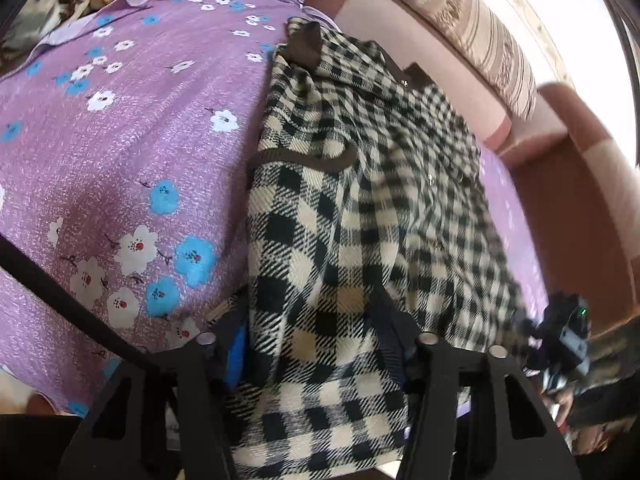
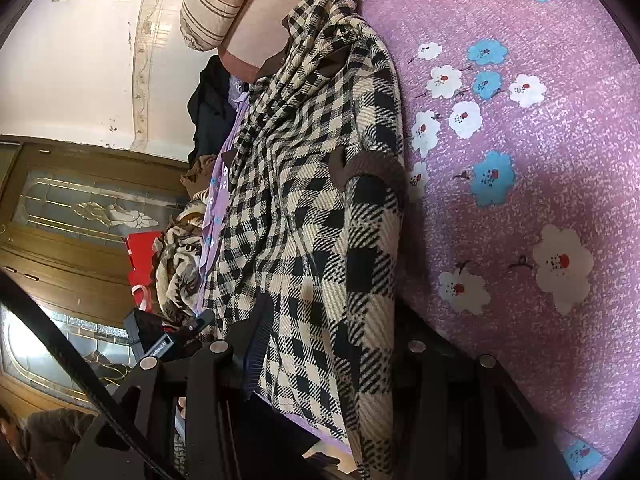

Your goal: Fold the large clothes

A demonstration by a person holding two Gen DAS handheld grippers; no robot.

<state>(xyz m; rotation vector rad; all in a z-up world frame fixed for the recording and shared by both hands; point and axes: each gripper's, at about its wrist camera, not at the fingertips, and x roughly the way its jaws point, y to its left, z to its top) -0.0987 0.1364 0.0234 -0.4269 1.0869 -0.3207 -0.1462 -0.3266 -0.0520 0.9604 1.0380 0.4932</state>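
Floral bedsheet (image 1: 120, 128) | checked coat (image 1: 320, 240) clamped by both hand-held grippers (image 1: 316, 360) (image 2: 316, 364) | fingertips hidden under cloth

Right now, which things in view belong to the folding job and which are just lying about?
In the job:
black-and-cream checked woollen coat
left gripper, fabric between its fingers
right gripper, fabric between its fingers
purple floral bedsheet under the coat

Lying about:
striped beige pillow
brown patterned blanket
red box
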